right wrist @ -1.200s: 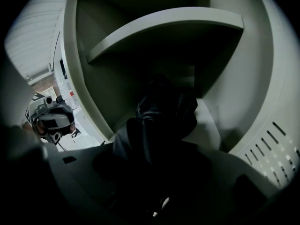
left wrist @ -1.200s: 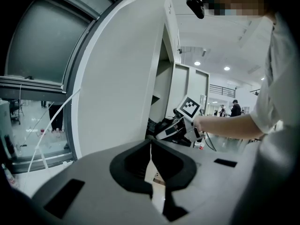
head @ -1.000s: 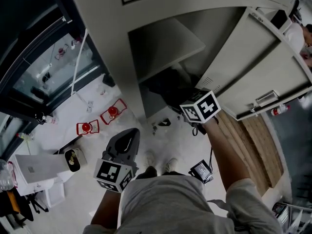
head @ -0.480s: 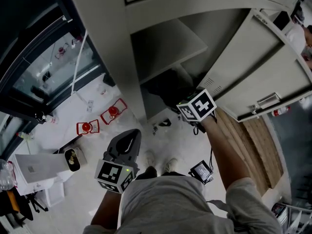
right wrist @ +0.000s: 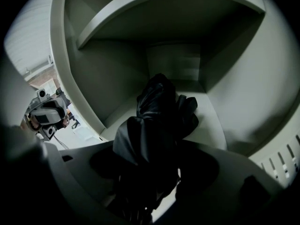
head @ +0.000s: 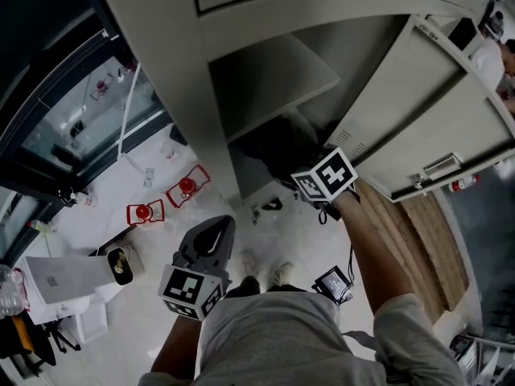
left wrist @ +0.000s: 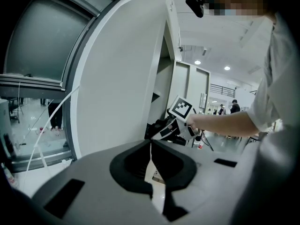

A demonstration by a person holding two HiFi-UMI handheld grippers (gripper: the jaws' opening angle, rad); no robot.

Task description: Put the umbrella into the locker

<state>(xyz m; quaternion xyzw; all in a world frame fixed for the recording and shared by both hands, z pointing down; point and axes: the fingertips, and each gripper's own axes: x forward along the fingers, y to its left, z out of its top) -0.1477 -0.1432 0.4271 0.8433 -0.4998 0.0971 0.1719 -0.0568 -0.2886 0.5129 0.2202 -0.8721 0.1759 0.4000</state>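
The black folded umbrella (right wrist: pixel 159 121) lies in the lower compartment of the grey locker (right wrist: pixel 211 121), its cloth bunched on the compartment floor. In the head view the umbrella (head: pixel 273 147) is a dark mass under the shelf (head: pixel 273 75). My right gripper (right wrist: pixel 157 172) reaches into that compartment with its jaws opening; the umbrella's near end still sits between them, with a bright gap on its right side. From the head view only the right gripper's (head: pixel 302 179) marker cube shows well. My left gripper (head: pixel 211 227) hangs low outside the locker, shut and holding nothing; its tips (left wrist: pixel 151 146) meet.
The locker door (head: pixel 426 111) stands open to the right. On the floor lie two red objects (head: pixel 187 185), a white box (head: pixel 60 278) and a small black device (head: pixel 331 281). A glass wall (head: pixel 80 111) runs along the left. A person stands far off (left wrist: pixel 234 107).
The right gripper's marker cube has shifted slightly left towards the locker opening. The left gripper has stayed where it was.
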